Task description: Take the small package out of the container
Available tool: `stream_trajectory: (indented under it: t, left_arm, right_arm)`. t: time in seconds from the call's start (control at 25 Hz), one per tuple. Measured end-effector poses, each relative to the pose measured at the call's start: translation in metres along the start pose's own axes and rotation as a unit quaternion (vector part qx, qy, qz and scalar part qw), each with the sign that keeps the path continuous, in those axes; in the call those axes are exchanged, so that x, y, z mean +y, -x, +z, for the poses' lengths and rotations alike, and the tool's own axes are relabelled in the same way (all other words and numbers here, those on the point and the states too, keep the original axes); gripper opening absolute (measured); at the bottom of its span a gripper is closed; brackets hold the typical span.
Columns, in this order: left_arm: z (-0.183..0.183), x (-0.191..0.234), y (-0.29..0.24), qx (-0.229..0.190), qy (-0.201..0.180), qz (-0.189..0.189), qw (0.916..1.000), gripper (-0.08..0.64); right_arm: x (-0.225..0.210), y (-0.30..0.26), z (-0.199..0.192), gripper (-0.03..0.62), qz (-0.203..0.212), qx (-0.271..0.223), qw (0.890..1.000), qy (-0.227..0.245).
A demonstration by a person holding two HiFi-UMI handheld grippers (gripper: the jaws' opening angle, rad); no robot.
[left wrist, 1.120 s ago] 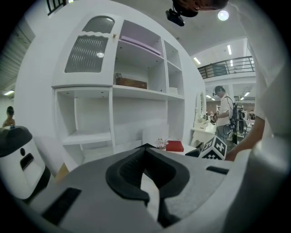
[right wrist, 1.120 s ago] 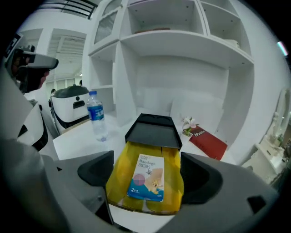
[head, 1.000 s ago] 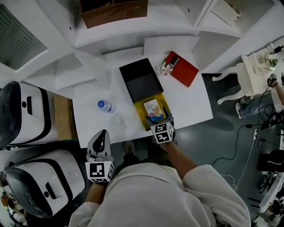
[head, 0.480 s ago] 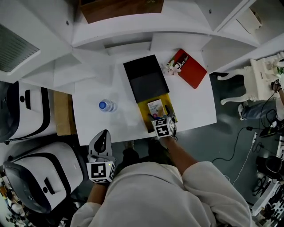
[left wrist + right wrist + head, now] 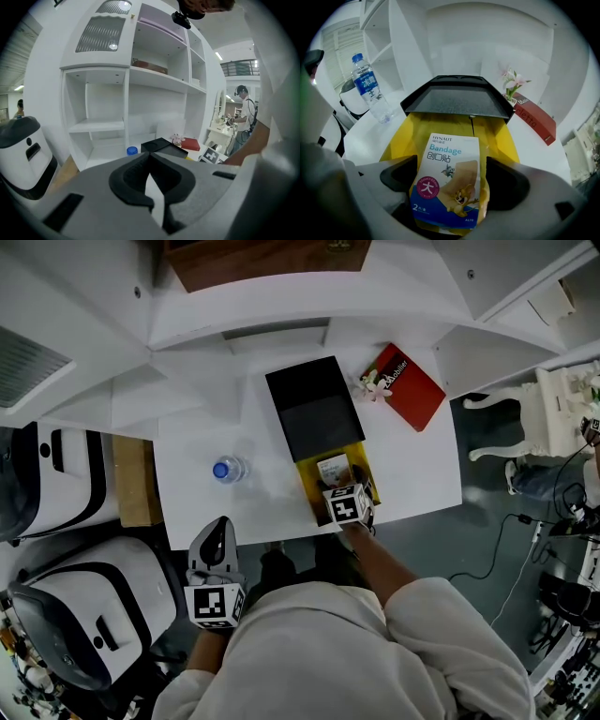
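A small bandage package (image 5: 445, 159) with cartoon print lies flat in a yellow container (image 5: 497, 136) whose black lid (image 5: 457, 101) stands open behind it. My right gripper (image 5: 451, 187) is open, low over the container, one jaw on each side of the package's near half. In the head view the right gripper (image 5: 345, 489) covers the near part of the package (image 5: 333, 468) in the yellow container (image 5: 306, 476) at the table's front edge. My left gripper (image 5: 217, 532) hangs off the table's front left, shut and empty, seen also in the left gripper view (image 5: 150, 161).
A water bottle (image 5: 225, 469) stands on the white table (image 5: 197, 502) left of the container. A red book (image 5: 405, 385) and a small flower ornament (image 5: 372, 383) lie at the back right. White shelves rise behind the table; white machines (image 5: 56, 474) stand at the left.
My right gripper has moved forward over the container and now covers the package's near half. The left gripper has stayed where it was.
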State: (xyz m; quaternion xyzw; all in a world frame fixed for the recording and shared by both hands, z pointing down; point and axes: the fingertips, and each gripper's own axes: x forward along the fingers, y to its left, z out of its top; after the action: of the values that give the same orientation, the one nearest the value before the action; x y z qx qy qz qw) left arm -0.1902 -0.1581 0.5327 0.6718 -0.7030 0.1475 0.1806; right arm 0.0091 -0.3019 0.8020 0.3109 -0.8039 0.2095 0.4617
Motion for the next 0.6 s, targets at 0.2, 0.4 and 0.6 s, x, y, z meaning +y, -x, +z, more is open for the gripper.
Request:
stream_trajectory:
  t: [0.2, 0.4, 0.6]
  left_arm:
    - [-0.003, 0.009, -0.002, 0.006, 0.006, 0.006, 0.9999, 0.008]
    - [-0.005, 0.014, -0.005, 0.007, 0.008, 0.005, 0.9999, 0.008]
    - [-0.005, 0.015, -0.005, 0.006, 0.01, 0.004, 0.9999, 0.008]
  right_arm:
    - [0.002, -0.008, -0.004, 0.437, 0.004, 0.019, 1.0, -0.005]
    - [0.001, -0.015, -0.007, 0.437, 0.012, 0.023, 1.0, -0.016]
    - [0.001, -0.014, -0.006, 0.434, 0.008, 0.022, 1.0, -0.013]
